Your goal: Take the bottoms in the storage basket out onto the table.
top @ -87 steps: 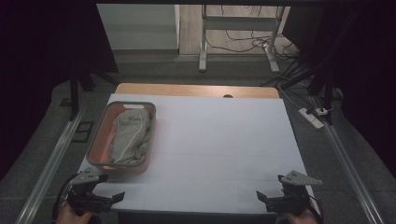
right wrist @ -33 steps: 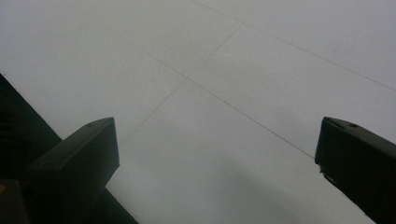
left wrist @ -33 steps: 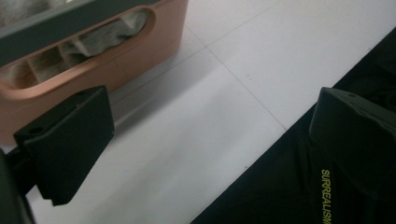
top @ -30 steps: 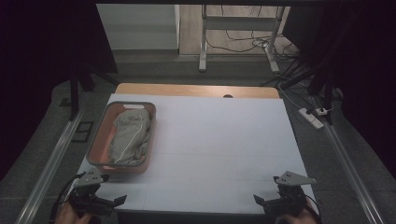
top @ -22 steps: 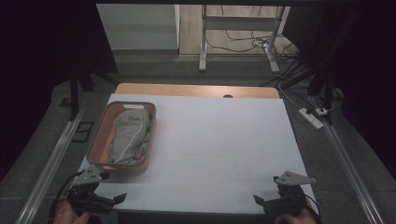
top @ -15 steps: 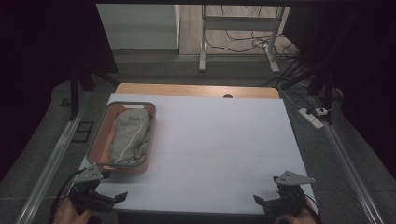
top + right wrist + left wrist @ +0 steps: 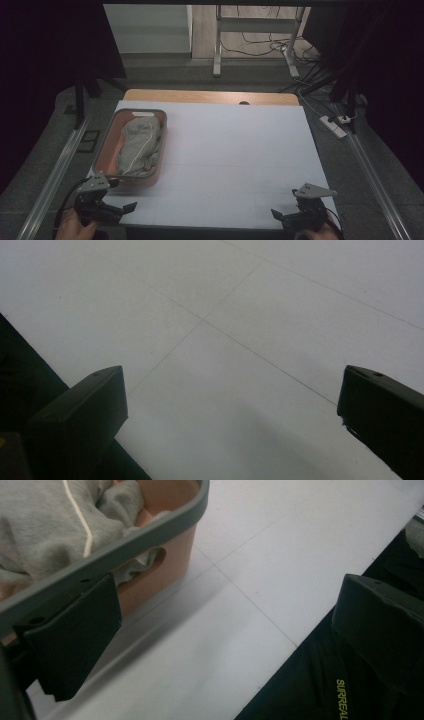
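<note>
A pink basket [image 7: 107, 150] with a grey rim sits at the left side of the white counter [image 7: 235, 150], and a crumpled grey garment [image 7: 140, 145] lies inside it. The left gripper [image 7: 117, 210] hovers at the counter's near left corner, just beside the basket's near end, its jaws spread wide and holding nothing. In the left gripper view the basket's [image 7: 165, 545] rim lies right by one jaw. The right gripper [image 7: 287, 217] waits at the near right corner, well apart from the basket, jaws likewise apart over bare counter.
</note>
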`<action>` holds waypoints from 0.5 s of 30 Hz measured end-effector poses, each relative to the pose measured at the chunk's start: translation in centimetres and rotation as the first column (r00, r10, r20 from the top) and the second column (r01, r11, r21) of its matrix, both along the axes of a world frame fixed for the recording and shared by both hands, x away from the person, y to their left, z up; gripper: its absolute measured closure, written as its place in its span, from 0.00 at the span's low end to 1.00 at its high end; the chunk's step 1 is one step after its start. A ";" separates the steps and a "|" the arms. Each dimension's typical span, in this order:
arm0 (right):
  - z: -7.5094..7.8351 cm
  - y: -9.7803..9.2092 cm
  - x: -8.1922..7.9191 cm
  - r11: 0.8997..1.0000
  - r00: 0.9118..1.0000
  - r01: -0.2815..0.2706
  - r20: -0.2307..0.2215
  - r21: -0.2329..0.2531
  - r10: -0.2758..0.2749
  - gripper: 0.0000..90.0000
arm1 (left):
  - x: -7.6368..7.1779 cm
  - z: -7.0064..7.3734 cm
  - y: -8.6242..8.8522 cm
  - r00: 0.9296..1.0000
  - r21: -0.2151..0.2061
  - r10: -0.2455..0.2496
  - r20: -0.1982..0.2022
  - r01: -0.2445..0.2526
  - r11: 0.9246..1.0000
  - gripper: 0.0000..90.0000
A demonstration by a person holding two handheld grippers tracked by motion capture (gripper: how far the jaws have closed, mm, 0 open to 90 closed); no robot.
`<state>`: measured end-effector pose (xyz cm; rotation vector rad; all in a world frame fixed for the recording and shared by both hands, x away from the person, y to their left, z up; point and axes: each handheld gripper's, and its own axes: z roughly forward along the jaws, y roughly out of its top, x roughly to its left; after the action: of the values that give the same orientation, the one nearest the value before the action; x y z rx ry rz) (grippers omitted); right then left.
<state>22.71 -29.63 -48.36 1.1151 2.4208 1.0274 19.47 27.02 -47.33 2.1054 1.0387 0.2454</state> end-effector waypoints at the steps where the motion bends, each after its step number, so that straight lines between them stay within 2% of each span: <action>1: 0.0 0.0 0.0 1.000 1.000 -0.001 -0.001 -0.002 0.001 0.00 | 0.1 0.0 0.0 1.000 0.003 0.001 -0.003 -0.001 1.000 0.00; 8: 0.0 0.0 0.0 1.000 1.000 0.000 -0.004 -0.003 0.000 0.00 | 0.5 0.0 0.0 0.999 0.027 0.027 -0.022 -0.027 0.999 0.00; 12: 0.0 0.0 0.0 1.000 1.000 -0.001 -0.006 -0.004 0.001 0.00 | 0.8 0.2 0.1 0.999 0.033 0.041 -0.006 -0.041 0.999 0.00; 15: 0.0 0.1 0.0 1.000 1.000 -0.002 -0.005 -0.003 0.002 0.00 | 1.1 0.4 0.3 0.999 0.018 0.045 -0.003 -0.045 0.999 0.00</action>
<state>22.72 -29.56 -48.39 1.1154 2.4271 1.0221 20.56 27.27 -46.90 2.1009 1.0905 0.2739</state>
